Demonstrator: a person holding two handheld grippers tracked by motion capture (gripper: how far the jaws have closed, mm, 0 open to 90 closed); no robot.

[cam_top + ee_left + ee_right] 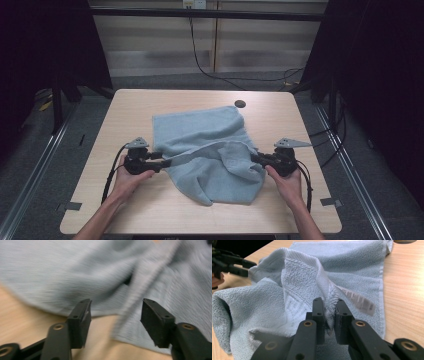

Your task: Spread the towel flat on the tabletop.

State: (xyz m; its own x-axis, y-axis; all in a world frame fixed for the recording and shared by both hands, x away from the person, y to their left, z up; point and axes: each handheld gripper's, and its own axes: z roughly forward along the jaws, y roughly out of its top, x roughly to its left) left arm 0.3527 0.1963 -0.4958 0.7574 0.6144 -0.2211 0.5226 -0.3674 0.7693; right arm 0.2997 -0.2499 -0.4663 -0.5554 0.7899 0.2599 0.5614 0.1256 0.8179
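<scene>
Towel [210,150] rumpled on table [135,105], near grommet [240,104].

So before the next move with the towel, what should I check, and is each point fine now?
1. Right gripper shut on the towel edge: ok.
2. Left gripper holds cloth: not ok, jaws open, towel only ahead of them.
3. Towel lies flat: not ok, bunched and folded over.
4. Care label free of the jaws: ok.
5. Towel fully on the table: ok.
6. Left gripper view sharp: not ok, blurred.
</scene>
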